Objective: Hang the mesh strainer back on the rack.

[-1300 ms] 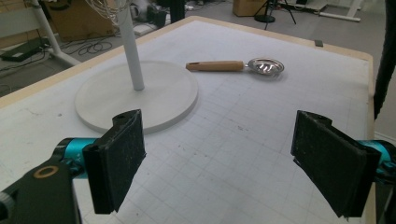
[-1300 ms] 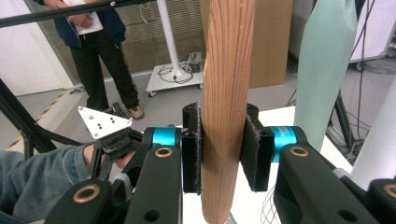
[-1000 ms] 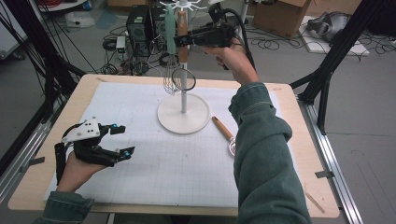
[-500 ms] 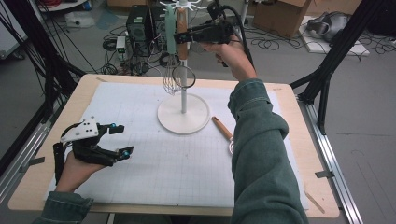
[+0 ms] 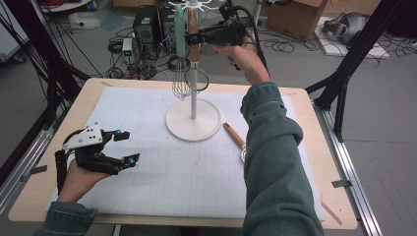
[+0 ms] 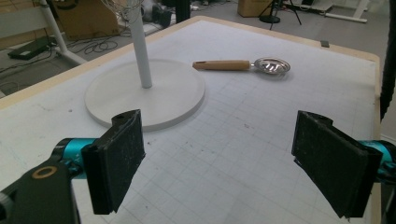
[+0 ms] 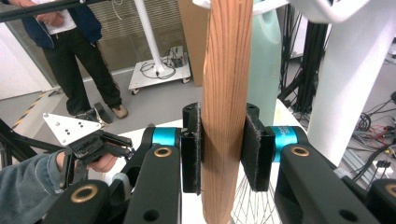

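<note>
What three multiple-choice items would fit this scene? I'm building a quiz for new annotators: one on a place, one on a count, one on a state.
1. Where does the wooden-handled strainer lie?
A. on the gridded mat, beside the stand's round base
B. in the left claw
C. on the floor

2. How many utensils hang on the stand?
A. none
B. two
C. five

3. What is the state of the right claw?
A. open over the mat
B. shut on nothing
C. shut on the wooden handle

Answers: 1 A, the left gripper view shows it flat on the mat by the base. 2 B, a wooden handle and a mint-green handle hang there. 3 C, the right gripper view shows both pads pressed on the wood.
</note>
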The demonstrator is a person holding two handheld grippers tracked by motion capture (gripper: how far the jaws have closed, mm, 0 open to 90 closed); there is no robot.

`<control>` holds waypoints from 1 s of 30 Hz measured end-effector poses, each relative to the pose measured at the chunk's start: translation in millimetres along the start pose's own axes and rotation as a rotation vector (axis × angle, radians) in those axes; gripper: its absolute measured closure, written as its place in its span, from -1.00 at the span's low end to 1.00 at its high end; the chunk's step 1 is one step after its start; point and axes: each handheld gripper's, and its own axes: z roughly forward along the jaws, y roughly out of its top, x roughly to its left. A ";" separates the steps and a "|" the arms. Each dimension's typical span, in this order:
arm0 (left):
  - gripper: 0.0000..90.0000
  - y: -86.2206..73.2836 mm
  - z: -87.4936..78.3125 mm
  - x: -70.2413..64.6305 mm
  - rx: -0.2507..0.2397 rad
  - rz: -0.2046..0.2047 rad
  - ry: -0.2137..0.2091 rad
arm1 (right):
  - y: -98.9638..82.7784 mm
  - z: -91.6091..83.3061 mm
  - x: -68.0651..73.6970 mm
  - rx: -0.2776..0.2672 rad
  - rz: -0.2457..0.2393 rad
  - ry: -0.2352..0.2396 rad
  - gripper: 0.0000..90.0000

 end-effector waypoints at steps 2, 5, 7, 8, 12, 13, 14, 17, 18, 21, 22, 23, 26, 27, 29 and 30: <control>-0.62 -0.4 -0.6 0.2 0.002 0.000 0.002 | -0.6 0.4 -0.8 0.000 -0.002 -0.003 0.59; -0.62 -0.8 -2.1 0.4 -0.001 -0.002 0.005 | -2.2 -0.3 -2.2 -0.008 0.002 -0.007 0.58; -0.62 -1.2 -3.0 0.7 0.001 -0.005 0.006 | -3.2 -1.7 -2.5 -0.020 0.004 -0.013 0.54; -0.62 -1.7 -3.4 1.1 -0.004 -0.005 0.009 | -3.3 -2.3 -2.4 -0.024 0.007 -0.019 0.53; -0.63 -3.4 -3.1 2.0 0.003 -0.011 0.007 | -3.0 -6.6 -0.9 -0.025 0.002 -0.026 0.47; -0.63 -3.6 -3.1 2.0 0.006 -0.011 0.010 | -3.1 -8.1 -0.5 -0.031 0.003 -0.031 0.46; -0.63 -3.6 -3.2 1.9 0.007 -0.011 0.011 | -3.3 -10.2 -0.4 -0.031 0.003 -0.038 0.44; -0.63 -4.0 -3.4 1.3 0.005 -0.013 0.013 | -4.9 -18.3 -1.2 -0.044 0.008 -0.062 0.38; -0.63 -4.3 -3.1 0.9 0.005 -0.014 0.012 | -6.0 -21.1 -1.1 -0.048 0.014 -0.068 0.38; -0.63 -4.5 -2.5 0.6 0.008 -0.015 0.010 | -9.7 -28.9 0.2 -0.054 0.014 -0.082 0.38; -0.64 -4.4 -2.3 0.5 0.008 -0.014 0.008 | -11.3 -31.8 0.8 -0.059 0.014 -0.087 0.38; -0.64 -4.2 -2.3 0.4 0.008 -0.013 0.010 | -13.1 -34.7 1.4 -0.064 0.017 -0.090 0.38; -0.65 -4.1 -2.3 0.4 0.006 -0.014 0.011 | -17.3 -43.5 3.7 -0.080 0.019 -0.092 0.46; -0.65 -4.0 -2.2 0.7 0.007 -0.013 0.011 | -18.0 -46.1 5.1 -0.088 0.016 -0.091 0.48; -0.65 -3.8 -1.6 1.0 0.006 -0.014 0.010 | -18.3 -51.0 7.5 -0.098 0.018 -0.086 0.57; -0.65 -3.8 -1.3 1.0 0.005 -0.013 0.007 | -18.0 -53.2 8.9 -0.099 0.017 -0.083 0.64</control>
